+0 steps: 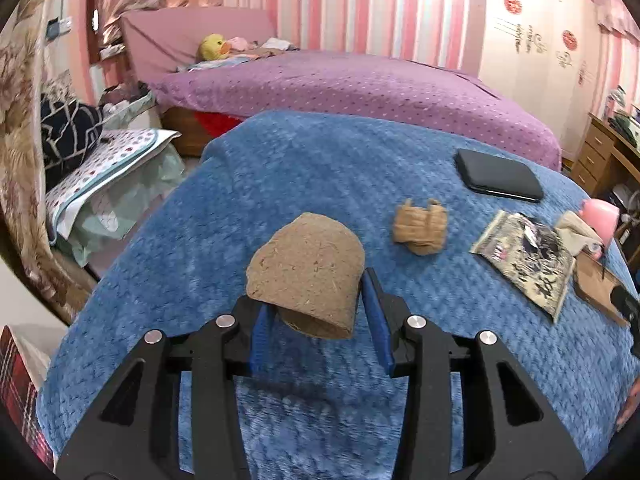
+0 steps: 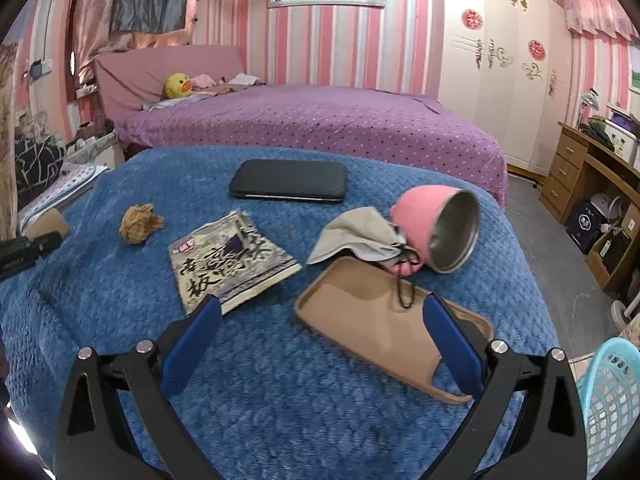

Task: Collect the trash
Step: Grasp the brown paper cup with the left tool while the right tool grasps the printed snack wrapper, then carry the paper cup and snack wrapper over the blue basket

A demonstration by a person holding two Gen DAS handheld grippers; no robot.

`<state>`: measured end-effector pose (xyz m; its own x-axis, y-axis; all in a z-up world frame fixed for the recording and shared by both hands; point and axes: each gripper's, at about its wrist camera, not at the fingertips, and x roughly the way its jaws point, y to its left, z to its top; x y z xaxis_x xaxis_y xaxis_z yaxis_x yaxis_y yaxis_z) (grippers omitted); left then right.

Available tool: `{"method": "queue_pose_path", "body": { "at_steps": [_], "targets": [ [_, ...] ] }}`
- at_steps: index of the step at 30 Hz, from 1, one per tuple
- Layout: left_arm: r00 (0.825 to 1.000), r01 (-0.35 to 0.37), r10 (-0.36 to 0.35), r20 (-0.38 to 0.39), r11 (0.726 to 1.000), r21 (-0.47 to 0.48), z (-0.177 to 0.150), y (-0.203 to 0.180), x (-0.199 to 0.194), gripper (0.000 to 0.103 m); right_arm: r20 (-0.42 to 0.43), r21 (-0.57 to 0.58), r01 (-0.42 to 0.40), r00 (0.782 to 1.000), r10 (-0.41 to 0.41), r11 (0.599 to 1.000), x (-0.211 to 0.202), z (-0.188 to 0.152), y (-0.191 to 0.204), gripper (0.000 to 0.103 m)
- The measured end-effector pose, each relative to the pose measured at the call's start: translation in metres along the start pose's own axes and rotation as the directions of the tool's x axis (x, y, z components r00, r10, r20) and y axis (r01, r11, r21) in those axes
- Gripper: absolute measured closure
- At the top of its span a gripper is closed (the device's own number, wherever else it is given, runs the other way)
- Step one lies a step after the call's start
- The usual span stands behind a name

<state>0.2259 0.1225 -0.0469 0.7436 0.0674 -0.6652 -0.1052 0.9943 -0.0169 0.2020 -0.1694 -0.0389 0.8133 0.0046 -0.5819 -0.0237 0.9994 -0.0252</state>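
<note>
The left gripper (image 1: 320,312) is clamped on a brown cardboard tube (image 1: 306,276) and carries it clear of the blue blanket (image 1: 320,168). The pads bite only the near, lower end of the tube, so most of it sticks out beyond the fingertips. Its long axis runs forward and a little upward, away from the jaws, with the squashed far end pointing toward the purple bed (image 1: 360,84).

The right gripper (image 2: 320,344) stands wide apart with nothing between its fingers. The tan phone case (image 2: 384,328) lies on the blanket just under and ahead of them, its right edge beneath the right finger.

What could go wrong, as I judge it:
- The hold is shallow and off-centre — a quick swing or roll of the wrist could let the tube pivot and slide out.
- The tube already looks flattened; a harder squeeze may buckle it and loosen the hold.
- The crumpled brown paper (image 1: 420,226) ahead and to the right of the left jaws is still uncollected — the wrapper (image 2: 232,260), black phone (image 2: 288,186) and pink cup (image 2: 436,232) sit close by and could be knocked or taken for trash.
- The turquoise basket (image 2: 612,400) sits off the right gripper's lower right, so the tube must cross the cluttered blanket.
</note>
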Motion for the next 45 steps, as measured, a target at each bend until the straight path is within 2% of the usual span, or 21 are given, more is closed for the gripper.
{"method": "queue_pose_path", "body": {
  "at_steps": [6,9,14,17,22,25,27,30,37,45],
  "targets": [
    [1.0,-0.025,0.025,0.017,1.0,-0.013,0.004,0.013,0.0,0.062,-0.008,-0.022,-0.029,1.0,0.029,0.999,0.004,0.007,0.018,0.005],
    [0.999,-0.025,0.026,0.019,0.998,-0.051,0.007,0.025,0.001,0.062,-0.005,-0.03,-0.053,0.999,0.053,0.998,0.007,0.013,0.029,0.005],
    [0.998,-0.054,0.055,0.007,0.996,-0.076,0.007,0.035,0.005,0.062,-0.027,-0.056,-0.097,0.995,0.095,0.994,0.025,0.026,0.052,0.005],
    [0.998,-0.065,0.066,0.01,0.995,-0.075,0.008,0.037,0.006,0.062,-0.058,-0.09,-0.079,0.996,0.074,0.993,0.044,0.031,0.062,0.006],
    [0.999,-0.051,0.053,0.013,0.995,-0.084,0.01,0.036,0.006,0.062,-0.119,-0.11,-0.035,0.993,0.022,0.993,0.076,0.038,0.06,0.026],
    [0.999,-0.047,0.049,0.018,0.996,-0.075,0.012,0.032,0.007,0.062,-0.144,-0.125,-0.016,0.99,-0.002,0.992,0.09,0.04,0.056,0.042],
    [0.999,-0.045,0.047,0.022,0.997,-0.07,0.013,0.029,0.006,0.062,-0.171,-0.12,-0.036,0.985,0.015,0.992,0.097,0.039,0.053,0.066],
    [0.998,-0.048,0.05,0.032,0.997,-0.064,0.013,0.027,0.002,0.062,-0.165,-0.133,-0.027,0.986,0.005,0.991,0.098,0.037,0.052,0.085],
    [0.997,-0.038,0.042,0.062,0.998,-0.053,0.017,0.017,-0.01,0.062,-0.051,-0.153,0.008,0.999,-0.016,0.988,0.059,0.039,0.046,0.089],
    [0.995,0.026,-0.025,0.099,1.0,-0.001,0.016,-0.026,-0.03,0.062,-0.019,-0.132,0.058,0.998,-0.061,0.99,0.0,0.03,0.007,0.089]
  ]
}}
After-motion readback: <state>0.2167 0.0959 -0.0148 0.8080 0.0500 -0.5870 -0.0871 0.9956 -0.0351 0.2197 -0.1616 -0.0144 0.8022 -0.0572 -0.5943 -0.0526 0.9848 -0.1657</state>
